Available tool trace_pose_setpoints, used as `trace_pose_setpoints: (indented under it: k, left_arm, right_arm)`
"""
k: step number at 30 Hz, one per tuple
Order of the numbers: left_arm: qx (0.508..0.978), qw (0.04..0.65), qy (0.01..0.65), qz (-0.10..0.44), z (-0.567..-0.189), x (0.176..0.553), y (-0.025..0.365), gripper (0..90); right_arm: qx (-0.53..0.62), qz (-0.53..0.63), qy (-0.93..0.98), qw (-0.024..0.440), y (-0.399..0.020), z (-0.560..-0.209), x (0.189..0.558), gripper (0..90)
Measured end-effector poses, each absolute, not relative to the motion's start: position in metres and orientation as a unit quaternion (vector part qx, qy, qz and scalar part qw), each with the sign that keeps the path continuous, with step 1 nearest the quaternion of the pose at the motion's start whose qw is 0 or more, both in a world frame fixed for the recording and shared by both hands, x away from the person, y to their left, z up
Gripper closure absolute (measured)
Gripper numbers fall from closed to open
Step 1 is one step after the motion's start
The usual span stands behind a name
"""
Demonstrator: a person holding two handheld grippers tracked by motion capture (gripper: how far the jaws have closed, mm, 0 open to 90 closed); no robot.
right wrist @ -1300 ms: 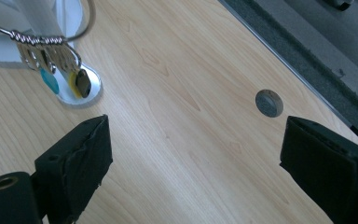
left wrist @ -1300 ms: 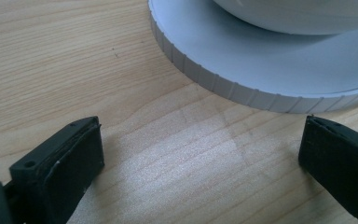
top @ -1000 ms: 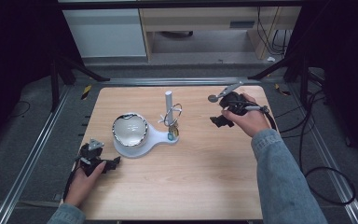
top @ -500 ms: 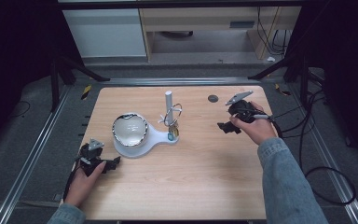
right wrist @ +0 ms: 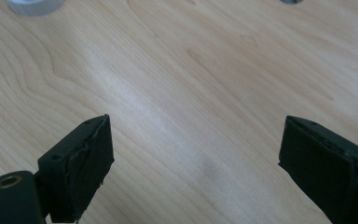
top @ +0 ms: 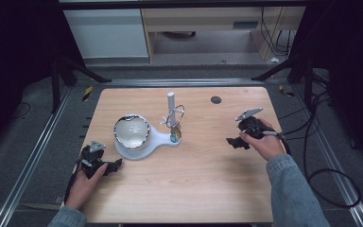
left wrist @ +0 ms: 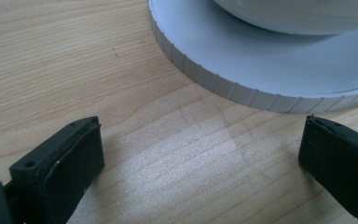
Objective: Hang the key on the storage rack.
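High view: two tools, left tool and right tool, both spread wide and empty, one white stand.

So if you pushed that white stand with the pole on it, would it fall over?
Probably not. The white stand has a wide, flat base lying on the table, so it would likely slide rather than tip. The thin pole is its tallest part; a push high up there might rock it. The ring hanging on it would likely swing.
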State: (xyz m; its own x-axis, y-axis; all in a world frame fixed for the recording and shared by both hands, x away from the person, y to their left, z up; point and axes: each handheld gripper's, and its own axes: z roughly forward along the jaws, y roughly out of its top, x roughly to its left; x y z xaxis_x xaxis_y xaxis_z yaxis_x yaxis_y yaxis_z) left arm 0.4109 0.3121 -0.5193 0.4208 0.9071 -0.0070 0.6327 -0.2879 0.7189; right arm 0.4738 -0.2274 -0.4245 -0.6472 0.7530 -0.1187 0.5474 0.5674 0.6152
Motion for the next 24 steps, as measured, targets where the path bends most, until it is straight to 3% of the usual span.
trace_pose_setpoints:
  k: [10,24]
  left_arm:
    - [0.775,0.331,0.497,0.207,-0.519,0.411,0.312,0.0]
    - [0.775,0.331,0.497,0.208,-0.519,0.411,0.312,0.0]
  right_arm:
    - [0.406,0.279,0.853,0.170,-0.247,-0.457,0.458,10.1]
    - [0.467,0.307,0.809,0.184,-0.280,-0.484,0.460,9.8]
